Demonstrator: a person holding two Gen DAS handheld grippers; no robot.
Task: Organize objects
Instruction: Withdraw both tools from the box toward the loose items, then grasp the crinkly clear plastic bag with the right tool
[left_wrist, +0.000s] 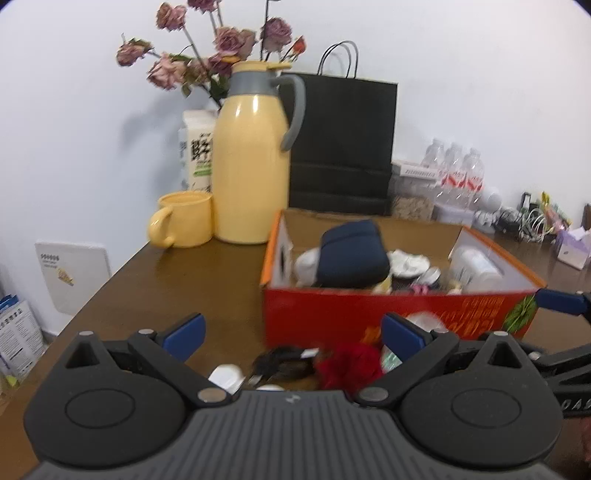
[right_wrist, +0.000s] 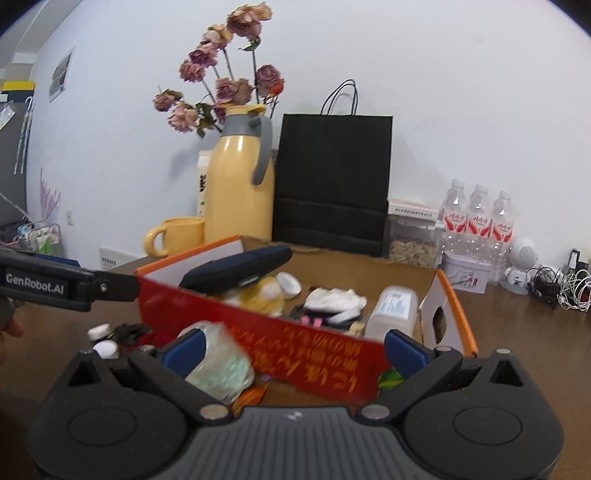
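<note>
A red cardboard box (right_wrist: 295, 343) is being kept on the brown table (left_wrist: 207, 266), and it is being filled with a dark blue case (right_wrist: 236, 273), a white plastic bottle (right_wrist: 393, 312) and crumpled white tissue (right_wrist: 334, 297). Small things are being left in front of the box: a red fuzzy ball (left_wrist: 349, 363), a black cable (left_wrist: 282, 363) and a crinkly clear wrapper (right_wrist: 221, 360). The left gripper (left_wrist: 293, 336) is being held wide over them, gripping nothing. The right gripper (right_wrist: 293, 349) is being held wide too, by the wrapper. Behind the box, a yellow jug (left_wrist: 251, 162), a yellow mug (left_wrist: 183, 219) and a black paper bag (left_wrist: 341, 144) are being kept.
</note>
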